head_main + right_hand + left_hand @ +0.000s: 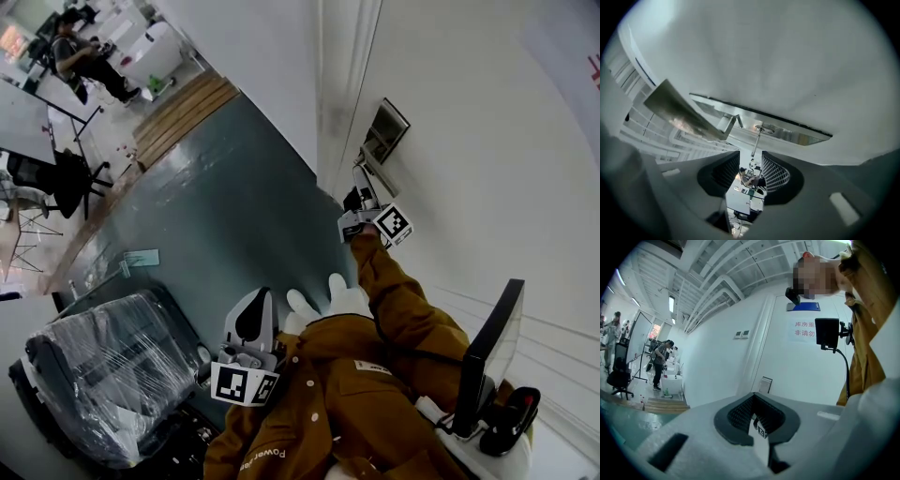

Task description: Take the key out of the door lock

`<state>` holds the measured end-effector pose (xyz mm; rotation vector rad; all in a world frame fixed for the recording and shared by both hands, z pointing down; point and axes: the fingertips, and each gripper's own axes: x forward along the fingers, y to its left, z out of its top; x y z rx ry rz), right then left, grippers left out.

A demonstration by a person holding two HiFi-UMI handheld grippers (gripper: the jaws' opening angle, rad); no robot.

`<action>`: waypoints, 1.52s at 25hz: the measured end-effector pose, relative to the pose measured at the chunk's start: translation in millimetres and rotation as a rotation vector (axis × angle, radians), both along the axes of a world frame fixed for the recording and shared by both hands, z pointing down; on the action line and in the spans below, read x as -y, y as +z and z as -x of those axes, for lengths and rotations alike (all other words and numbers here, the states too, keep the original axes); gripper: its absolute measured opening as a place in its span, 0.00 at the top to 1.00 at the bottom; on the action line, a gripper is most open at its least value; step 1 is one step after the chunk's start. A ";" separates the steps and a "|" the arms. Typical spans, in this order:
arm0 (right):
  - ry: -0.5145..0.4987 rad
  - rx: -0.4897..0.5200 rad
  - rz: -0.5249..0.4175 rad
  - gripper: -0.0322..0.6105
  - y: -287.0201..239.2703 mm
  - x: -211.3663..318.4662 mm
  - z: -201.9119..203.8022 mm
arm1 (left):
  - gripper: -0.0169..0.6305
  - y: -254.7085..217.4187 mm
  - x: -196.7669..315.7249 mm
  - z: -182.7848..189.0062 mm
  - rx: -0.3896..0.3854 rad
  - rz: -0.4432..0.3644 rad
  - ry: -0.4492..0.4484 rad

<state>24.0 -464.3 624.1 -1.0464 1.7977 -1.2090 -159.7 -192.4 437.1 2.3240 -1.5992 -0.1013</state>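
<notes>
In the right gripper view a thin key [757, 140] sticks out of the keyhole in a shiny metal lock plate [797, 133] on the white door [787, 56]. The lever handle [679, 112] reaches left. My right gripper [751, 164] is open, its jaws standing either side of the key's outer end without pressing on it. From the head view the right gripper [361, 192] is raised to the handle [373, 169] below the lock plate [386, 127]. The left gripper [253, 309] hangs low by my body, open and empty [757, 420].
A plastic-wrapped chair [103, 375] stands at lower left on the grey floor. A dark screen on a stand [492, 347] is close at my right. Further off are a black office chair [61, 178], a wooden step [178, 108] and a seated person [84, 56].
</notes>
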 end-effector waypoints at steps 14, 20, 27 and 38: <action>0.109 0.290 0.061 0.91 0.6 21.9 -4.8 | 0.97 -1.0 2.0 9.7 -0.014 -0.006 -0.002; 0.153 0.342 0.091 0.91 6.3 19.4 -7.1 | 0.97 0.6 0.8 12.0 -0.021 -0.012 0.003; 0.226 0.376 0.107 0.91 13.8 18.5 -7.2 | 0.97 -1.0 -1.6 19.1 -0.026 -0.015 0.007; 0.283 0.349 0.116 0.91 14.5 17.6 -8.3 | 0.97 1.6 -3.0 26.9 -0.032 -0.010 0.006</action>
